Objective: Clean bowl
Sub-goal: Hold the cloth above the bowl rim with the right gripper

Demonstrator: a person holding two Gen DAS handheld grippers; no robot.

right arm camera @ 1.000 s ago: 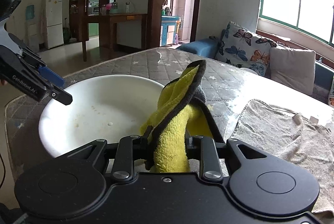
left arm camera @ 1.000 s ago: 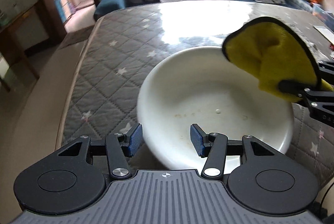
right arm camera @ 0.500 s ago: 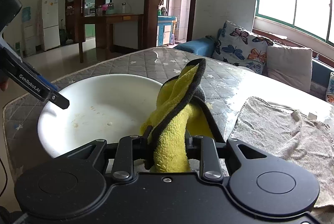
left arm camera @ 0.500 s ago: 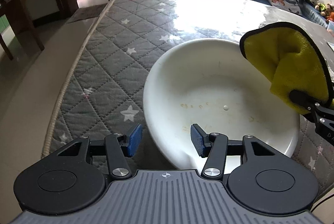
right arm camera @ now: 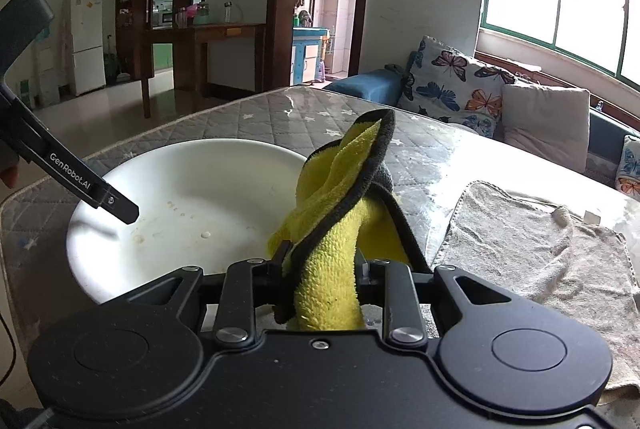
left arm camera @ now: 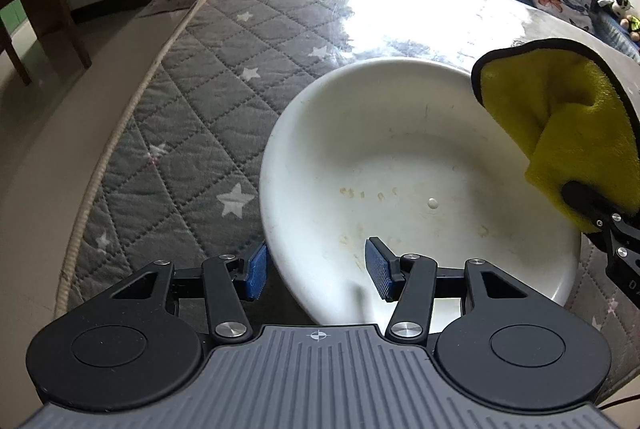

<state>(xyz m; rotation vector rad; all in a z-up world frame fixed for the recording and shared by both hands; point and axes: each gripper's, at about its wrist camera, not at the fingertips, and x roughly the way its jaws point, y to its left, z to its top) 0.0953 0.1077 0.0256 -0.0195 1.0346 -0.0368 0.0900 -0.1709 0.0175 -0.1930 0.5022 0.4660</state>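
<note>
- I read the left claw (left arm camera: 316,271) as released: its blue pads (left arm camera: 379,269) stand apart, one outside the near wall of the bowl (left arm camera: 420,165) and one over its inside, so the rim runs between them. I cannot confirm that either pad presses on the rim.
- I read the right claw (right arm camera: 324,289) as clenched on the yellow cloth (right arm camera: 340,213); the folded cloth rises from between the fingers, and its dark-edged tip points up and away from the claw.
- The bowl sits directly ahead of and below the left claw, and ahead and to the left of the right claw. In the left wrist view, the cloth hangs over the far right rim of the bowl, above the inner wall; I cannot tell whether it touches.
- Judgement: the left hand is nearer to the rim and is placed to steady it. The right hand needs to carry the cloth down and leftward into the basin.
- Brownish specks and a small pale drop (left arm camera: 432,203) lie on the bowl floor, between the two claws. Judgement: wiping is not yet done.
- The bowl is round and shallow, so no long axis governs the approach.
- The bowl rests near the corner of a desk (left arm camera: 192,101) under a grey quilted cover with stars.
- A grey towel (right arm camera: 532,241) lies flat to the right of the cloth.
- Beyond the desk are a sofa with butterfly cushions (right arm camera: 452,85), a window, a doorway and a white fridge (right arm camera: 86,41).
</note>
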